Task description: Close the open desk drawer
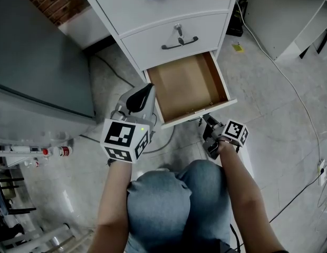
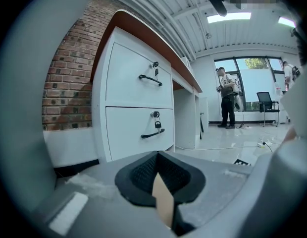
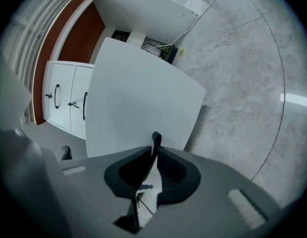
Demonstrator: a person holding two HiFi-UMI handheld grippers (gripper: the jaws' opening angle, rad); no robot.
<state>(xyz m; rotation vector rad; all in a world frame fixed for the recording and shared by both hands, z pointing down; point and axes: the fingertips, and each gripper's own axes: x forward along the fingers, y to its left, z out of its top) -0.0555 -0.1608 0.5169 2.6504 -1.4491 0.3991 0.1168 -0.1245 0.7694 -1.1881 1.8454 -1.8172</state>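
Note:
The bottom drawer [image 1: 187, 83] of the white desk stands pulled out, its tan wooden inside bare. My left gripper [image 1: 149, 90] is at the drawer's front left corner. In the left gripper view its jaws [image 2: 161, 180] are shut on a thin tan edge [image 2: 163, 202] of the drawer. My right gripper [image 1: 205, 119] is at the middle of the drawer's white front. In the right gripper view it [image 3: 154, 155] is shut on the black handle [image 3: 156, 139], and the white drawer front [image 3: 138, 98] fills the picture behind it.
Two closed drawers [image 1: 179, 42] with black handles sit above, one with keys in its lock [image 2: 157, 125]. A white cable [image 1: 290, 88] runs over the grey floor at right. Bottles [image 1: 53, 152] lie at left. A person [image 2: 228, 98] stands far off by a window.

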